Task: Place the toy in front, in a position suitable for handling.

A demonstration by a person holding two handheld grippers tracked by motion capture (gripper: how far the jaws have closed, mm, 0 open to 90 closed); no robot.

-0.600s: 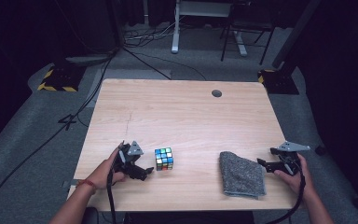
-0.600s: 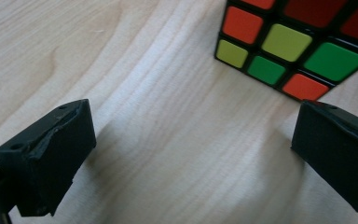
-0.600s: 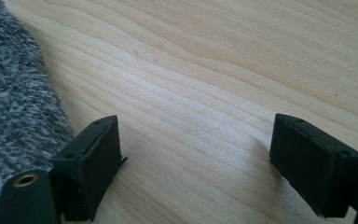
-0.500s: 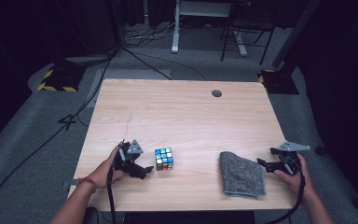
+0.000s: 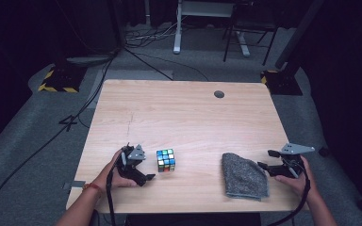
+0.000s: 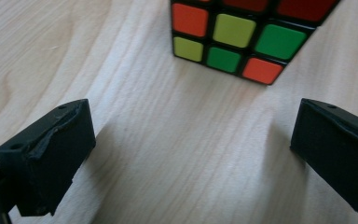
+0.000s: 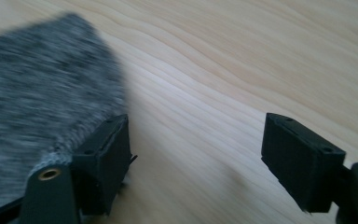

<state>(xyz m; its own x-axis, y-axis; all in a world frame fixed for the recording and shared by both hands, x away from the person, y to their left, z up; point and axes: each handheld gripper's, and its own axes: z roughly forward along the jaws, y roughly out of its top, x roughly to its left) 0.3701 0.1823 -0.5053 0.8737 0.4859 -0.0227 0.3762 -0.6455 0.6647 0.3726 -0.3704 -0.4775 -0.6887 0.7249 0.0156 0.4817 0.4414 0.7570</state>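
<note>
A scrambled colour cube stands on the wooden table near the front left. My left gripper lies just left of it, pointing at it with its jaws wide apart. In the left gripper view the cube sits a little ahead of the open left gripper, with bare wood between the jaws. A folded grey cloth lies at the front right. My right gripper is open at the cloth's right edge. In the right gripper view one jaw of the right gripper rests over the edge of the cloth.
A round cable hole sits near the table's far edge. Both forearms come in over the front edge. Around the table is grey carpet with cables, black-and-yellow striped bases and a chair's legs behind.
</note>
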